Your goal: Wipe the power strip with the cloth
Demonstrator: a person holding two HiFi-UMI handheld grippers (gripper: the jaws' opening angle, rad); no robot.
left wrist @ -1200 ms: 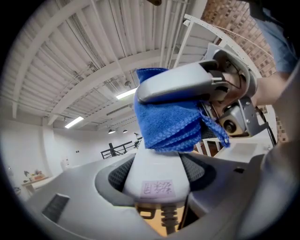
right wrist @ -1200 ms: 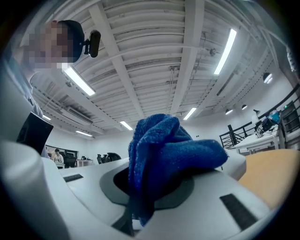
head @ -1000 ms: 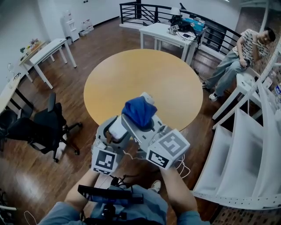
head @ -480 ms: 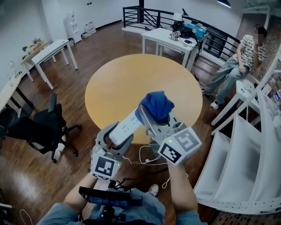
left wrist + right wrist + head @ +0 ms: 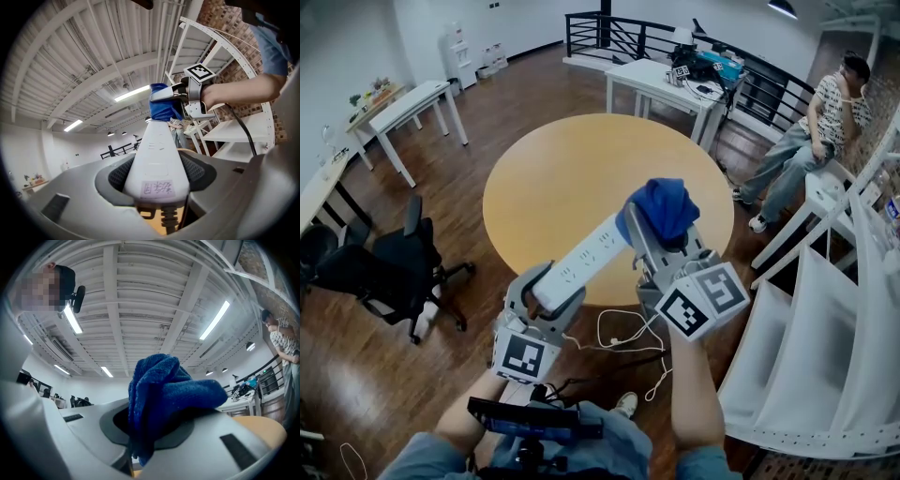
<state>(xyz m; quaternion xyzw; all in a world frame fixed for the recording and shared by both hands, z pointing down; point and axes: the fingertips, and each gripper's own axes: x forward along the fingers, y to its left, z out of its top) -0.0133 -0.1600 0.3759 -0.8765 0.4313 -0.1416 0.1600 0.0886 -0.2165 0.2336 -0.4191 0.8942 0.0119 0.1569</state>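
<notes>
My left gripper (image 5: 546, 292) is shut on the cable end of a white power strip (image 5: 581, 264), which slants up and to the right above the edge of the round wooden table (image 5: 562, 159). In the left gripper view the power strip (image 5: 157, 154) sits between both pads, label side up. My right gripper (image 5: 664, 246) is shut on a bunched blue cloth (image 5: 662, 208), which rests against the strip's far end. The blue cloth (image 5: 164, 394) fills the right gripper's jaws. The strip's white cable (image 5: 623, 339) hangs below.
A seated person (image 5: 811, 122) is at the far right beside white shelving (image 5: 825, 309). A black office chair (image 5: 389, 272) stands at the left. White tables (image 5: 661, 75) and a black railing (image 5: 609, 23) are beyond the round table.
The right gripper with the cloth slid up and right along the strip, from near the left gripper to the far end, uncovering most of the strip. The left gripper stayed put.
</notes>
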